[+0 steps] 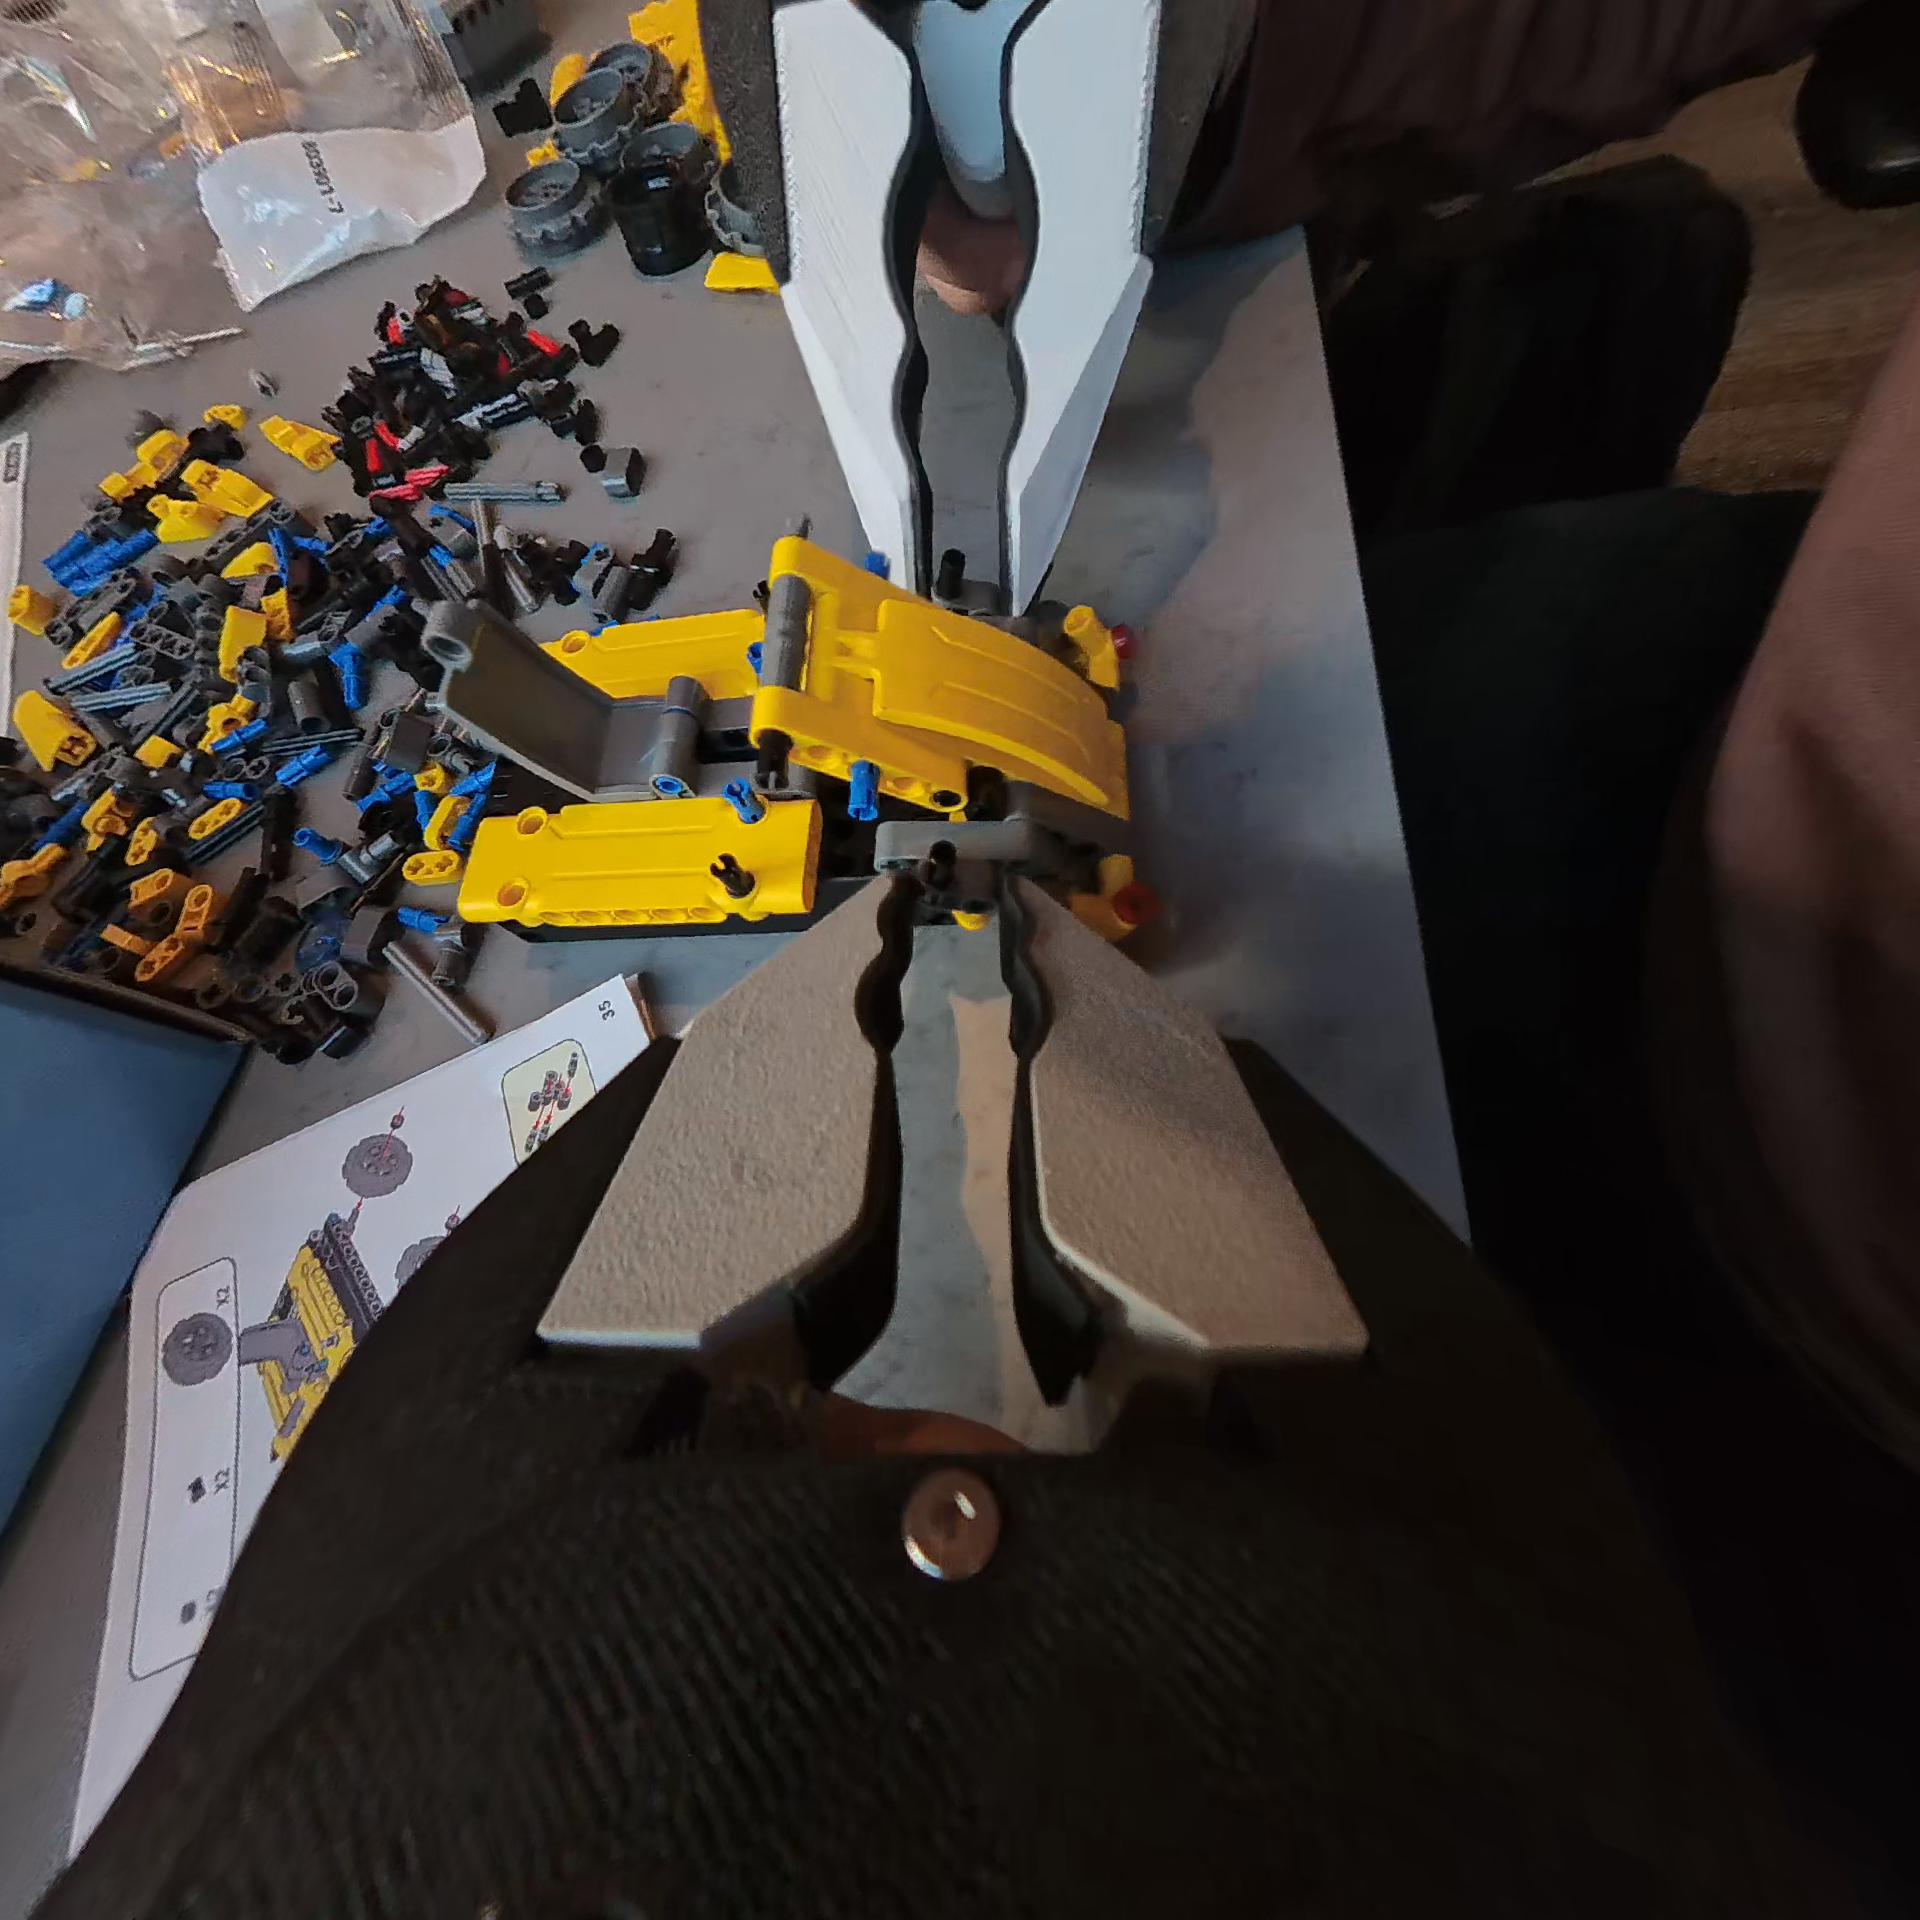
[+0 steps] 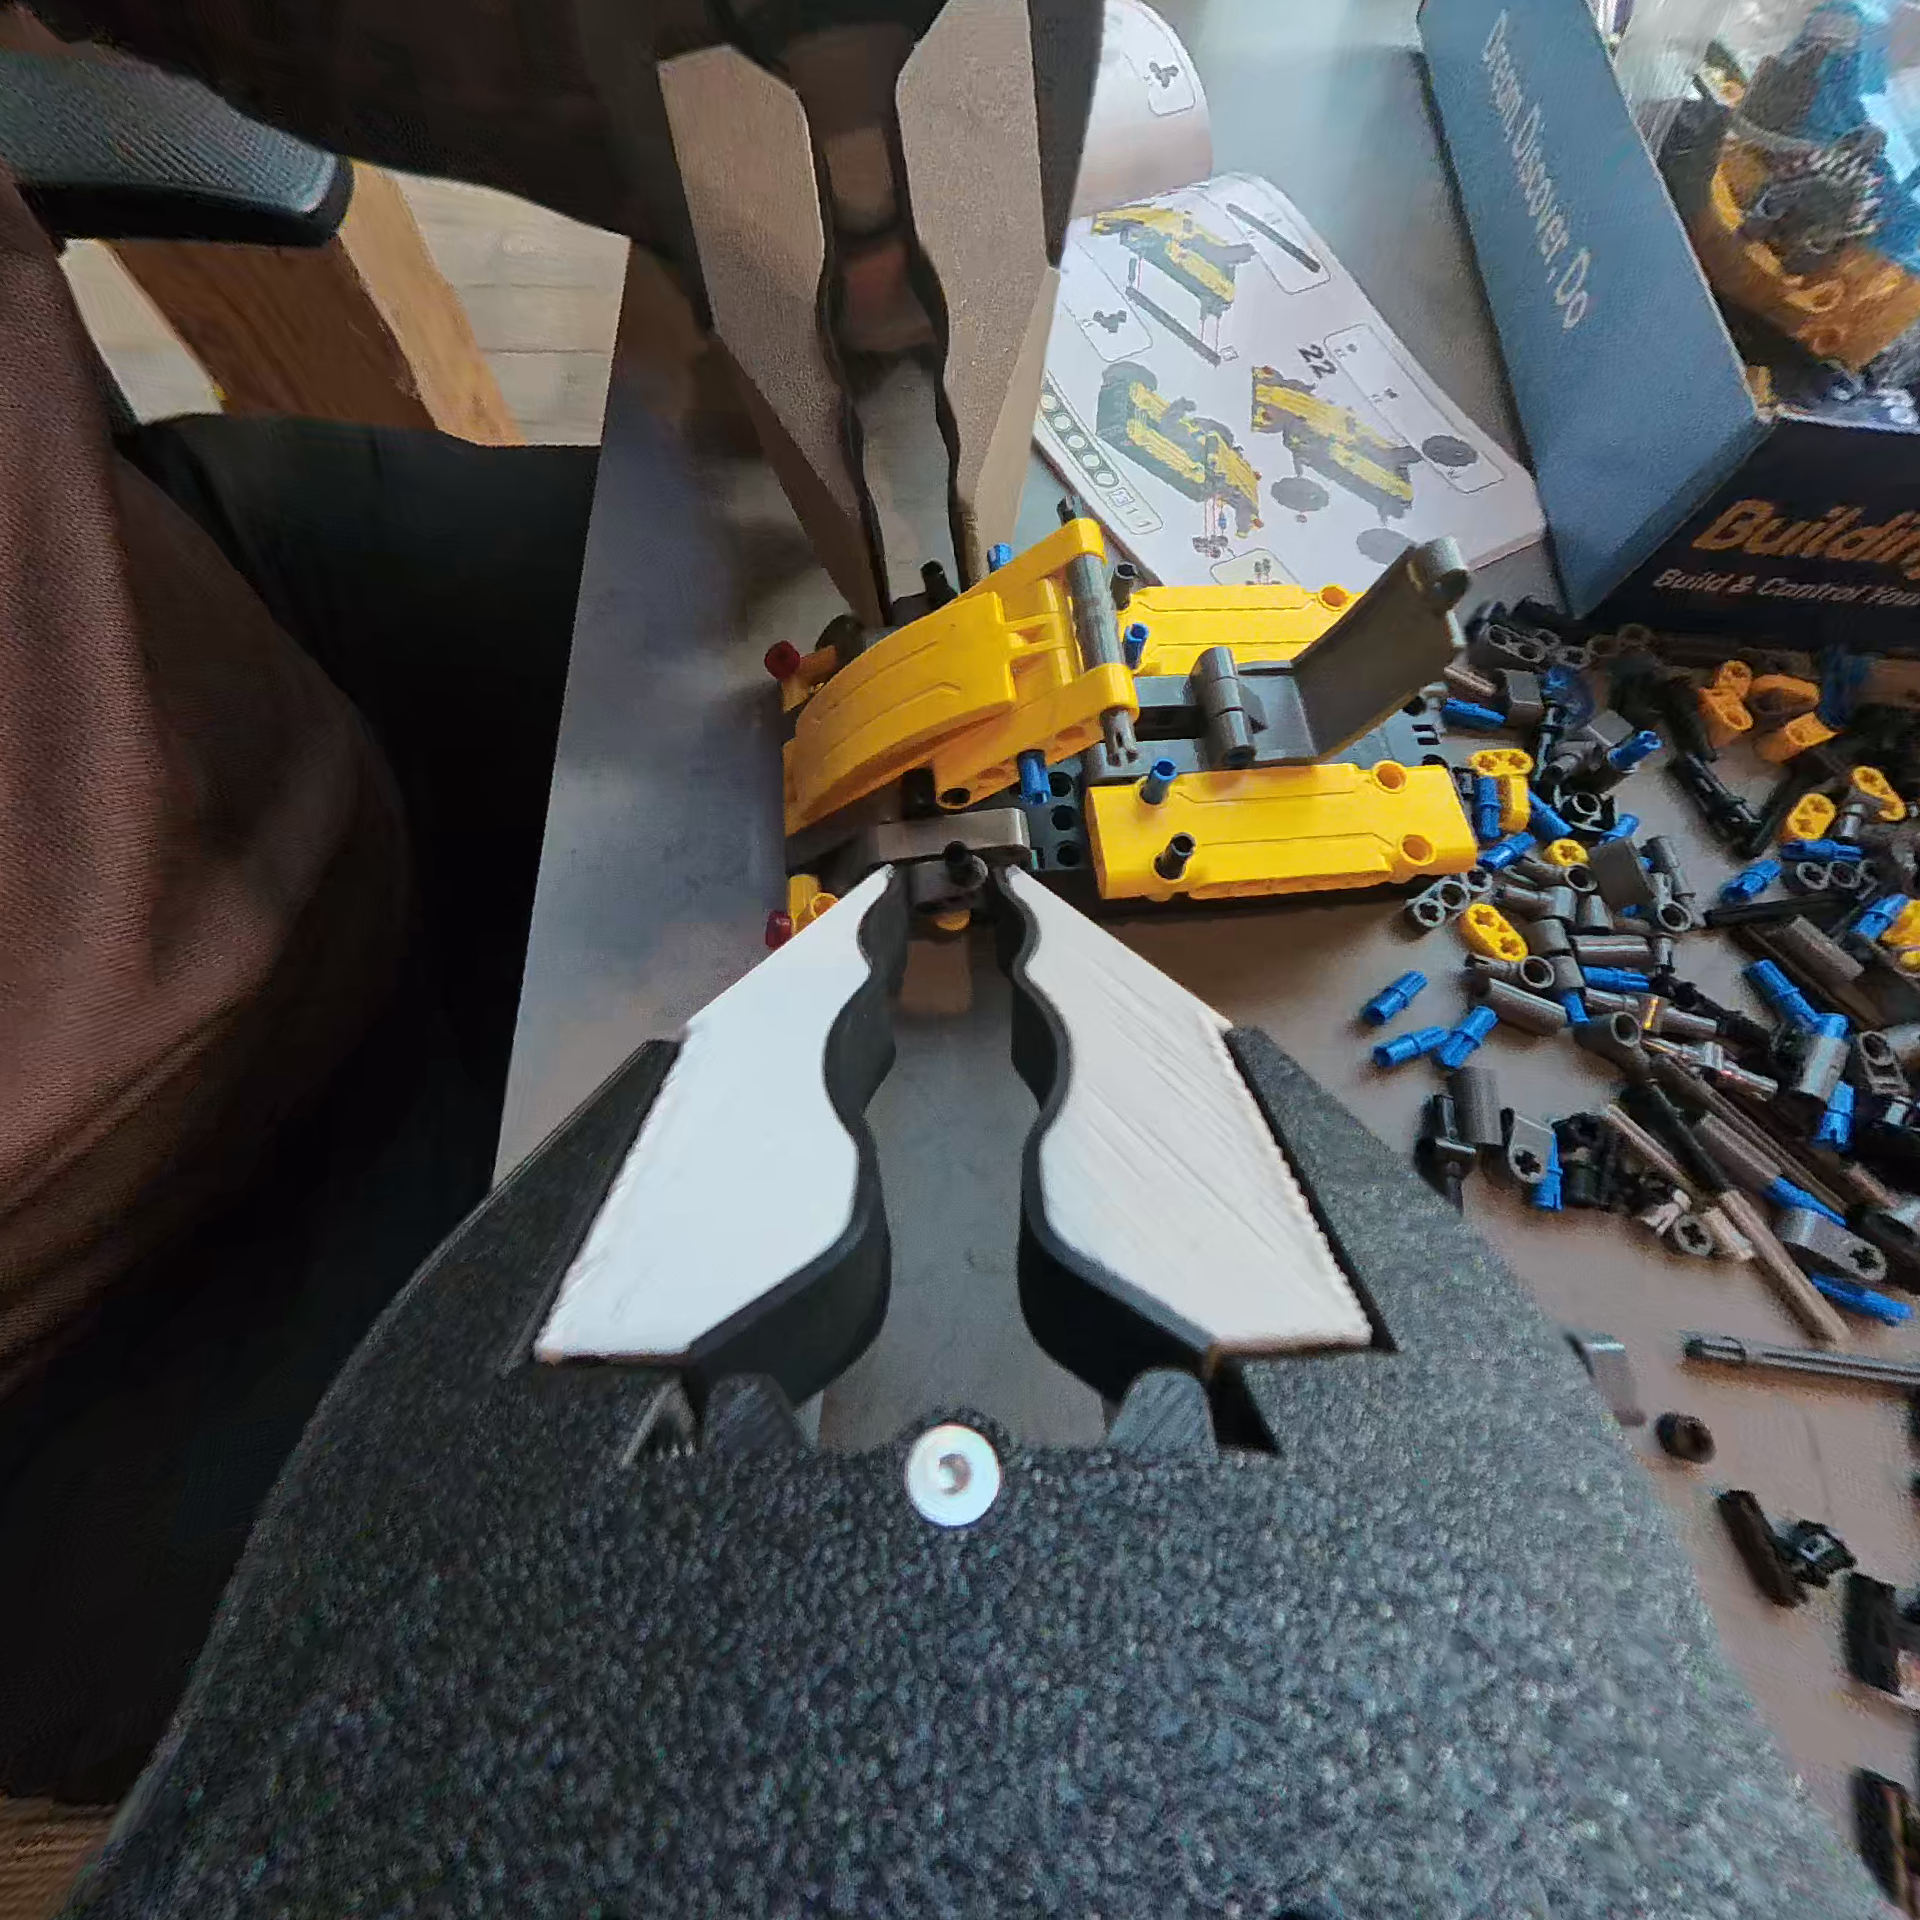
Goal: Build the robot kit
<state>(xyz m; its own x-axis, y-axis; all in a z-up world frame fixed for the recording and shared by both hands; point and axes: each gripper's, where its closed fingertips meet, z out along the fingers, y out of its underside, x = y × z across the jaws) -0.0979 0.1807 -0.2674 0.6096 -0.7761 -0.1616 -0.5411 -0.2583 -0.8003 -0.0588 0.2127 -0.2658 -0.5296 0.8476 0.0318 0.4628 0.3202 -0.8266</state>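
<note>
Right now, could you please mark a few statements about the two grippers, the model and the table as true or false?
1. Both grippers grip the yellow model from opposite sides. True: the left gripper and right gripper each close on a grey piece.
2. The model is lifted high. False: it rests on the grey table.
3. Loose pieces lie beside the model. True.
4. The instruction booklet is closed. False: it lies open.
5. The model has wheels fitted. False: the grey wheels lie apart.

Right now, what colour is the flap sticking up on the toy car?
Grey. The flap stands tilted up from the yellow car; the right wrist view shows it best.
</note>
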